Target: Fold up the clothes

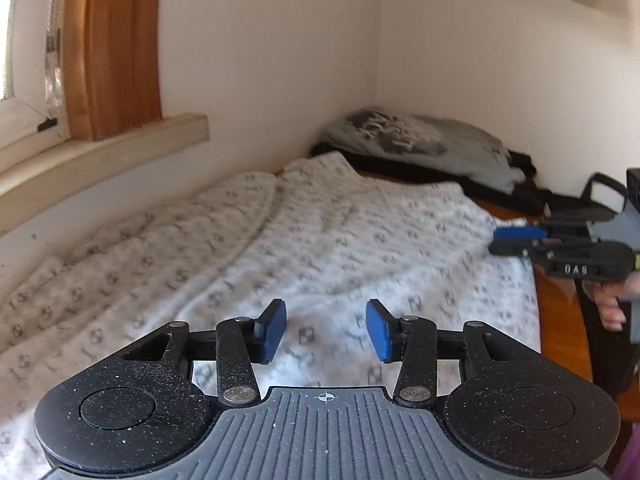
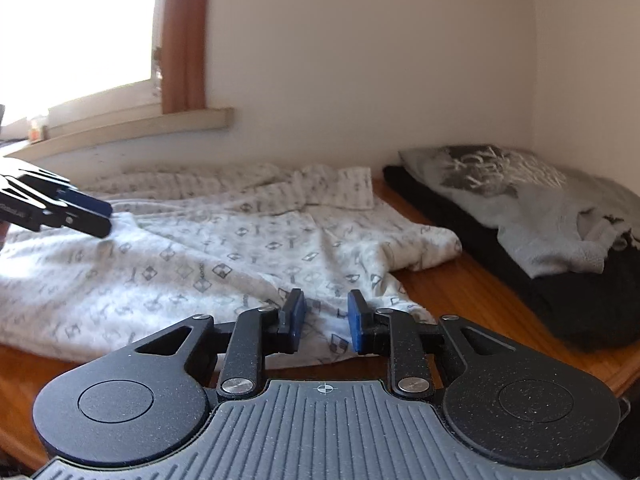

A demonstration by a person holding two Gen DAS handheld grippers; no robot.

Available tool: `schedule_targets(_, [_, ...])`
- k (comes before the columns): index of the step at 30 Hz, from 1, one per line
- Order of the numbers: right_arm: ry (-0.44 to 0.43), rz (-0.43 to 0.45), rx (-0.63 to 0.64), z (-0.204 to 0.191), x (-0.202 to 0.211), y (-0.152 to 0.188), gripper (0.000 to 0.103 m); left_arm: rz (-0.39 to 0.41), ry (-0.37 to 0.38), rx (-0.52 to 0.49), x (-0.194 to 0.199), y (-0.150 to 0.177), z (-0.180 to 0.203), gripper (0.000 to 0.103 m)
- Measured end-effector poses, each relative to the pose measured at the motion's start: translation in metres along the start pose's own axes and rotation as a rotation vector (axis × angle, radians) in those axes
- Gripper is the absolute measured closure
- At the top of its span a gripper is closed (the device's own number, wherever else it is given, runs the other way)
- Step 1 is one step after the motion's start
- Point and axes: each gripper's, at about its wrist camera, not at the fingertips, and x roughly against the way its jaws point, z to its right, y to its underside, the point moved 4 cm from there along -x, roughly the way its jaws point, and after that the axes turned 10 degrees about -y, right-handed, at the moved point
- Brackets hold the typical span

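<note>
A white garment [image 1: 320, 232] with a grey print lies spread and rumpled over the wooden table [image 2: 460, 292]. In the left wrist view my left gripper [image 1: 326, 330] hovers over the garment's middle, open, with nothing between its blue pads. The right wrist view shows my right gripper [image 2: 323, 320] low at the garment's [image 2: 200, 256] near hem. Its pads stand a little apart with a fold of the cloth in the gap, not pressed. The left view also catches the right gripper [image 1: 496, 240] at the garment's right edge. The left gripper [image 2: 108, 218] appears at the far left of the right view.
A folded grey shirt [image 2: 520, 192] lies on dark clothes [image 2: 580, 312] in the back right corner by the wall. A window sill [image 1: 100, 156] and an orange curtain [image 1: 116, 48] run along the left. A person's hand [image 1: 608, 308] holds the right gripper.
</note>
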Motion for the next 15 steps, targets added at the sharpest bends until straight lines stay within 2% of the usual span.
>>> schedule_targets(5, [-0.018, -0.007, 0.004, 0.004, -0.001, 0.002, 0.079, -0.040, 0.023, 0.065, -0.004, 0.008, -0.009, 0.052])
schedule_targets(8, [-0.026, -0.026, 0.009, 0.005, 0.003, 0.002, 0.079, -0.055, 0.031, 0.072, -0.003, 0.011, -0.009, 0.052])
schedule_targets(12, [-0.037, -0.017, 0.004, 0.007, 0.012, 0.004, 0.079, -0.055, 0.010, 0.051, 0.003, 0.014, 0.000, 0.049])
schedule_targets(15, [-0.010, -0.017, 0.007, 0.003, 0.012, 0.003, 0.077, -0.060, -0.041, 0.052, 0.010, 0.015, -0.004, 0.040])
